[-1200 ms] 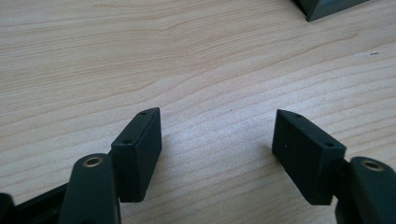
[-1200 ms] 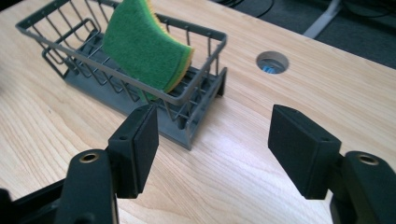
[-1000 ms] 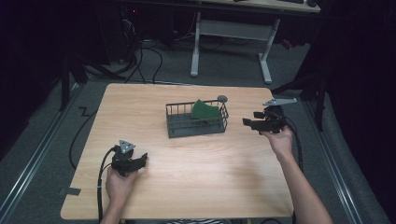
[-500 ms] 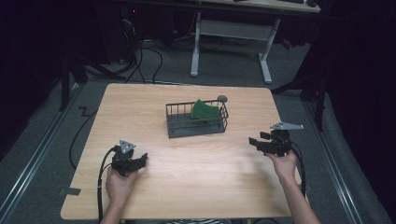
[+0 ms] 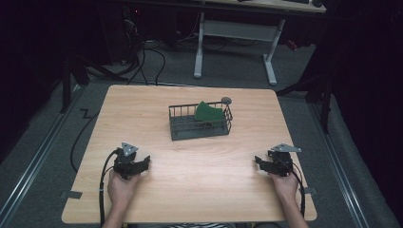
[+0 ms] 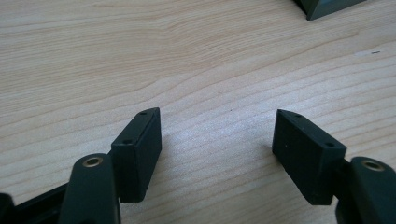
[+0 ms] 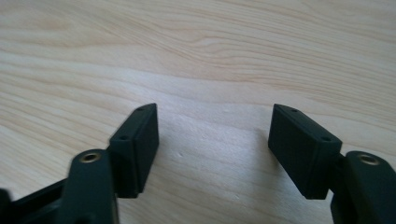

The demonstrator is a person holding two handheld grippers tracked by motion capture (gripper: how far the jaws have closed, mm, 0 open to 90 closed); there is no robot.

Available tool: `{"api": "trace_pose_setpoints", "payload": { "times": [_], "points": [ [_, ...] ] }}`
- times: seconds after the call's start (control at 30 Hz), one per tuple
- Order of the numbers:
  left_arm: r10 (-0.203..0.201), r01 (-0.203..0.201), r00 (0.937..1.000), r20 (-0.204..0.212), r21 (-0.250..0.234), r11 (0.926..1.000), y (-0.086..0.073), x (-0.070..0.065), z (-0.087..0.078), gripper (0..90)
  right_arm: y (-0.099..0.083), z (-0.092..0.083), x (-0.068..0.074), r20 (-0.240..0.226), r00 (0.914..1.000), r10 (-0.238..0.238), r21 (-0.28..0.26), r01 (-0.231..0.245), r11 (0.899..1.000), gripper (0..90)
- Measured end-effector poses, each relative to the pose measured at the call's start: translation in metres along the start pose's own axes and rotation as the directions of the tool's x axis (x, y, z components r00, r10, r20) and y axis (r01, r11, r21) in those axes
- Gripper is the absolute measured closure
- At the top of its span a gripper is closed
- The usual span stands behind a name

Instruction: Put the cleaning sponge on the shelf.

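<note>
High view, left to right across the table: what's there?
left gripper → wire basket holding a green cloth → small grey round thing by the basket's far right corner → right gripper, jaws open over bare wood.

The tabletop (image 5: 190,156) is pale wood with a smooth, matt grain. The basket (image 5: 177,124) is dark wire metal, holding a soft-looking green cloth (image 5: 209,113). The left tool (image 6: 217,140) and right tool (image 7: 212,140) look like matt black plastic, with brass-coloured metal fittings.
</note>
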State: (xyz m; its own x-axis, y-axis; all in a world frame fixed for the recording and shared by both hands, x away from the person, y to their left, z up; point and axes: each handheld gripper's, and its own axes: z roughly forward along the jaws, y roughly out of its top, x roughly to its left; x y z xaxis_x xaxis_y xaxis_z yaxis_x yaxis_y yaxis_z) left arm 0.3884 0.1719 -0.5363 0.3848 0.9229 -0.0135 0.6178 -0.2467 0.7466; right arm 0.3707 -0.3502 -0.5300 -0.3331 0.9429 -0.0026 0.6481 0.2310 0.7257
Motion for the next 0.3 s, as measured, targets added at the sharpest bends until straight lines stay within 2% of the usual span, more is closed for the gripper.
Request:
{"api": "trace_pose_setpoints", "payload": {
  "times": [0.07,0.13,0.3],
  "points": [
    [0.0,0.0,1.0,0.0,0.0,1.0,0.0,0.0,0.0,33.5,-0.0005,-0.0002,0.002,0.022,0.9995,-0.02,-0.001,0.02,1.0,33.0],
    [0.0,0.0,1.0,-0.001,0.0,1.0,-0.0002,-0.0001,-0.0002,33.5,-0.0003,-0.0001,0.001,0.018,0.9998,-0.003,0.005,0.003,1.0,31.9],
    [-0.001,0.001,1.0,-0.001,0.0,1.0,-0.0004,-0.0001,-0.0004,33.5,-0.0006,-0.0004,0.002,0.026,0.9997,0.002,0.005,-0.003,1.0,31.9]
  ]
}}
